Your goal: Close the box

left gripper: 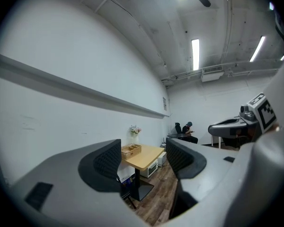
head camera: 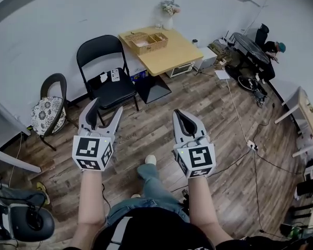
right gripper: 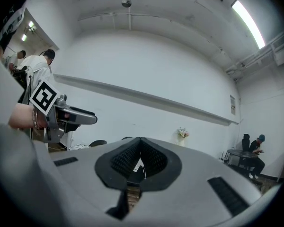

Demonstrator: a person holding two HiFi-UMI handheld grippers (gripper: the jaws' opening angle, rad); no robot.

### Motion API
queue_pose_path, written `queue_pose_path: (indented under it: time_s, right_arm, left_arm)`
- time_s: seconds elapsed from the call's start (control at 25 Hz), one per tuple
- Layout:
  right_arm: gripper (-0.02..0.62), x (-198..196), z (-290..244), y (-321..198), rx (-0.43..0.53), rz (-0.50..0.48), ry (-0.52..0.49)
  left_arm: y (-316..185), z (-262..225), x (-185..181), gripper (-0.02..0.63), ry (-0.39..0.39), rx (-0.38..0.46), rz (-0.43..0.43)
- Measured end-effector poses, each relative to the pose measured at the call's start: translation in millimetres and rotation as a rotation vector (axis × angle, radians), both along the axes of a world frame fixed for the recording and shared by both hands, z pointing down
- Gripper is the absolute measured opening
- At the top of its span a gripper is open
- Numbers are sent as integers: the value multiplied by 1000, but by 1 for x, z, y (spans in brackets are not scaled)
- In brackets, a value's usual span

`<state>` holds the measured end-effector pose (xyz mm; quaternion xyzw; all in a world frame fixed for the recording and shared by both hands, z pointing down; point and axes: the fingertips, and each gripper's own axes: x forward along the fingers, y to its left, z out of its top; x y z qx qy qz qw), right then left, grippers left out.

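Note:
A tan box (head camera: 147, 42) with its top open stands on the small wooden table (head camera: 169, 56) by the far wall. In the left gripper view the box (left gripper: 131, 150) shows far off between the jaws. Both grippers hang in the air over the floor, well short of the table. My left gripper (head camera: 106, 109) is open with nothing between its fingers; in its own view it (left gripper: 143, 161) frames the table. My right gripper (head camera: 180, 114) is shut and empty, and its pads (right gripper: 132, 156) meet in its own view.
A black folding chair (head camera: 107, 72) stands left of the table, a cushioned chair (head camera: 51, 108) further left. A flower vase (head camera: 169, 13) sits at the table's back, a white appliance (head camera: 180, 69) beneath it. A seated person (head camera: 274, 53) is at a round table far right. Cables cross the wood floor (head camera: 240, 134).

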<state>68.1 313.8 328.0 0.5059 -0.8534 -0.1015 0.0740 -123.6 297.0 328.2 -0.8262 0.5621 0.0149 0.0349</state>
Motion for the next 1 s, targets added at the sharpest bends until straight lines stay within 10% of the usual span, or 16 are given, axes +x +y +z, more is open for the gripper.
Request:
queue_pose_path:
  time_s: [1.0]
  right_arm:
    - [15, 57, -16, -339, -16, -45, -102]
  left_arm:
    - [-313, -22, 27, 291, -5, -9, -97]
